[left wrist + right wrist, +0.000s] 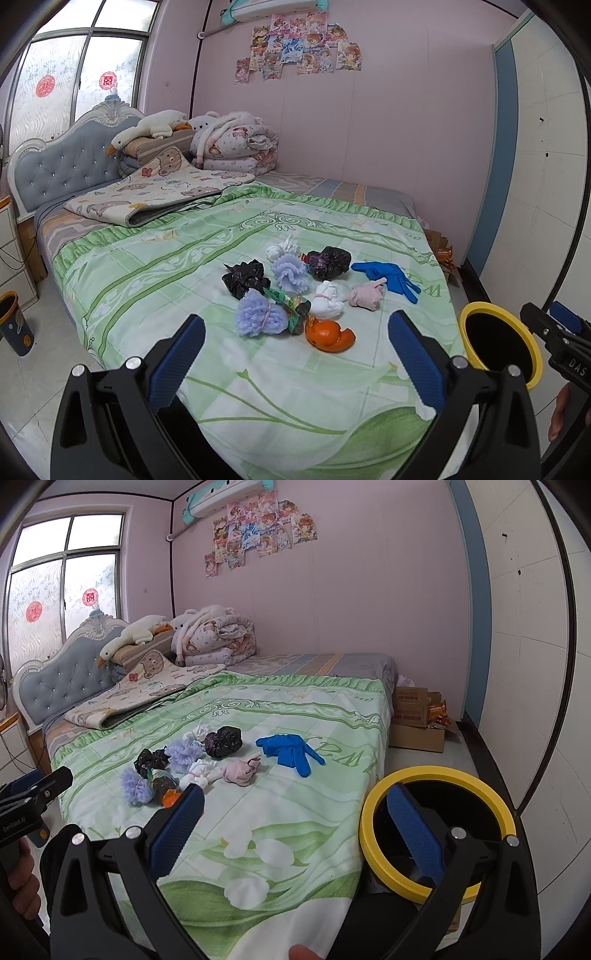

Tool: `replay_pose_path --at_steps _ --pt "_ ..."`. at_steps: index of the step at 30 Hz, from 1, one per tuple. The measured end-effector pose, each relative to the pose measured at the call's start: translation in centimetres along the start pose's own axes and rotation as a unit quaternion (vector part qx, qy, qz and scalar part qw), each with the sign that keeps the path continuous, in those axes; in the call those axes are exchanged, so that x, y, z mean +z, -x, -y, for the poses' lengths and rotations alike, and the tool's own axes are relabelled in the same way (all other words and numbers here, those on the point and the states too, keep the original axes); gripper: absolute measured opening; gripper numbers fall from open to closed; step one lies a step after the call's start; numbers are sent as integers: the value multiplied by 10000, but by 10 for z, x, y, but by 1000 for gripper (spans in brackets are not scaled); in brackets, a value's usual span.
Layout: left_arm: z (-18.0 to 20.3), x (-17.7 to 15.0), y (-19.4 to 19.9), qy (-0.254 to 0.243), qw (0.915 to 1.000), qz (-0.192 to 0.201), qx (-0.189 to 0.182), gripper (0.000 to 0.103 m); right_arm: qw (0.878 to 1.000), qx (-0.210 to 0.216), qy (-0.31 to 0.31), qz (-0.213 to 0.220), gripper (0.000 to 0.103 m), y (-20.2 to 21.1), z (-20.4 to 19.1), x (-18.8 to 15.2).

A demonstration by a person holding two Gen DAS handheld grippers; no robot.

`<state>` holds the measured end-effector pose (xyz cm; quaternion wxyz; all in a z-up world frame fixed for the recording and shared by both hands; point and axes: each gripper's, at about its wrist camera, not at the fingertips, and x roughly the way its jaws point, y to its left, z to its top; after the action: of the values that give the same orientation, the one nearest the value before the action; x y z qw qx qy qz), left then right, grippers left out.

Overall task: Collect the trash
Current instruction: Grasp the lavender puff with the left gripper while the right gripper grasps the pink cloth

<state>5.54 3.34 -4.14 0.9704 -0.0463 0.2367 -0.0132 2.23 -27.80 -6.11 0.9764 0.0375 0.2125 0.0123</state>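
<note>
No trash is yet collected. A cluster of crumpled black, lilac and white wrappers, with a peeled orange rind and a blue rubber glove, lies on the green floral bedspread. The left gripper and right gripper are held wide apart, empty. A reach to the nearest rind is judged next, then the yellow-rimmed black bin beside the bed.

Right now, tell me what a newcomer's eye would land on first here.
A cluster of crumpled trash sits mid-bed on the green floral blanket, with a bright orange peel at its near edge and a blue glove to the right. A yellow-rimmed black bin stands beside the bed's right edge. Both hand-held grippers, left and right, hang open, empty.
</note>
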Motion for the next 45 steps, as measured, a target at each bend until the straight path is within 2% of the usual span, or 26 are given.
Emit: replay_pose_path --at_steps 4,17,26,31,34,39,41,42,45 --pt "-12 1 -22 194 9992 -232 -245 96 9996 231 33 -150 95 -21 3 3" --pt "-47 9 -102 90 9961 -709 510 96 9939 660 257 -847 95 -131 -18 14" --pt "-67 9 -150 15 9938 -893 670 96 9834 1026 23 -1495 95 -231 -42 18" --pt "-71 7 -172 34 9936 -947 618 96 9805 977 25 -1706 95 -269 -55 20" --pt "-73 4 -184 130 9935 -1033 455 96 9763 1041 -110 -1894 95 -288 -59 17" --pt "-72 -2 -199 113 9934 -1118 240 96 9735 1026 1 -2043 95 -308 -70 13" --pt "-74 -2 -203 137 9933 -1139 137 96 9724 1032 27 -2095 89 -315 -73 10" --pt "-75 -3 -204 170 9932 -1150 72 96 9716 1049 50 -2121 80 -317 -75 9" --pt "-76 -3 -207 228 9930 -1149 -114 91 9710 1054 160 -2139 77 -323 -82 8"
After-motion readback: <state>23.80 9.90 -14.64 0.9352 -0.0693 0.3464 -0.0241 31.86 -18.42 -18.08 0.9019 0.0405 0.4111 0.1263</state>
